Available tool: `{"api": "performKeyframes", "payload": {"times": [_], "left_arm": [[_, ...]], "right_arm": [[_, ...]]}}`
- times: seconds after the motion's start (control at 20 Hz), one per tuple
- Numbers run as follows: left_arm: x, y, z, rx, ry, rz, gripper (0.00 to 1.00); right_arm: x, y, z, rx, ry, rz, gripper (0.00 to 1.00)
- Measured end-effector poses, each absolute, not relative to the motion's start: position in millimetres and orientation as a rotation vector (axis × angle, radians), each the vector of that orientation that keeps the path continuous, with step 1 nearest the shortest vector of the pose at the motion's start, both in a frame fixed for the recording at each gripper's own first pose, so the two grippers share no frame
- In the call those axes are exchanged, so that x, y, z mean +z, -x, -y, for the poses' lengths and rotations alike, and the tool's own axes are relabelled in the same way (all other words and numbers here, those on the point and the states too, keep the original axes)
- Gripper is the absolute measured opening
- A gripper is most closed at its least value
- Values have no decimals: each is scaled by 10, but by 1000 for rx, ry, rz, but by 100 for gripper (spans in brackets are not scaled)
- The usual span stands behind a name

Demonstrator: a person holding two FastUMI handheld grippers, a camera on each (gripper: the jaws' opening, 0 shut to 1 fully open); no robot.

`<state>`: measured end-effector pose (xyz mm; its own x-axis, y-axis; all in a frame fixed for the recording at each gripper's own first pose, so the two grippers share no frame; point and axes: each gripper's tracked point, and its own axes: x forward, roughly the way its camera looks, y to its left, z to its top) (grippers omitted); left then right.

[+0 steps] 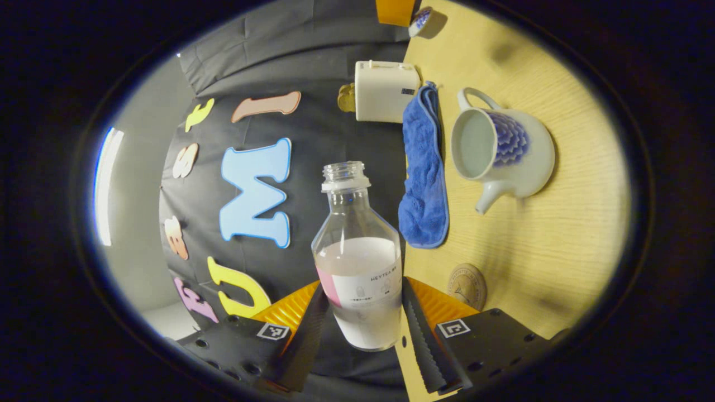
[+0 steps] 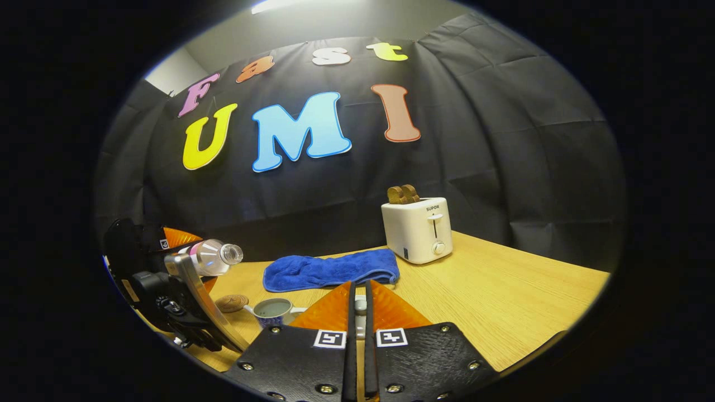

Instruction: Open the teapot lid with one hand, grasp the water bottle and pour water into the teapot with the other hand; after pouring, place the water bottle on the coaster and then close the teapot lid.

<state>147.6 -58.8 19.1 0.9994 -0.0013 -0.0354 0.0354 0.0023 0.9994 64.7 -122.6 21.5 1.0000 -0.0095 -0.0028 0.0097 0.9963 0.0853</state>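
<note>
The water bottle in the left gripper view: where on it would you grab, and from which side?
Around the labelled lower body, from the side, fingers on opposite walls. The water bottle is round and widest there, narrowing to an open neck. The left tool holds it that way, tipped near the lidless teapot.

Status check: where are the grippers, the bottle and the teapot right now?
Left gripper shut on water bottle, uncapped, tipped. Right gripper shut on something small, likely the lid. Teapot open. Nothing in the way.

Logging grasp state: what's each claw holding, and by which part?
Left claw grips the water bottle by its lower body, at the label. Right claw is shut on something small and pale, likely the teapot lid's knob; unclear.
</note>
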Motion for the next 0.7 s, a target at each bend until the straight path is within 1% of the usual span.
{"api": "performKeyframes", "payload": {"times": [0.35, 0.7], "left_arm": [[263, -1454, 691, -32, -1732, 27, 88], [309, -1462, 721, -48, -1835, 46, 89]], "right_arm": [[215, -633, 1212, 0, -91, 2, 5], [234, -613, 1192, 8, -90, 8, 5]]}}
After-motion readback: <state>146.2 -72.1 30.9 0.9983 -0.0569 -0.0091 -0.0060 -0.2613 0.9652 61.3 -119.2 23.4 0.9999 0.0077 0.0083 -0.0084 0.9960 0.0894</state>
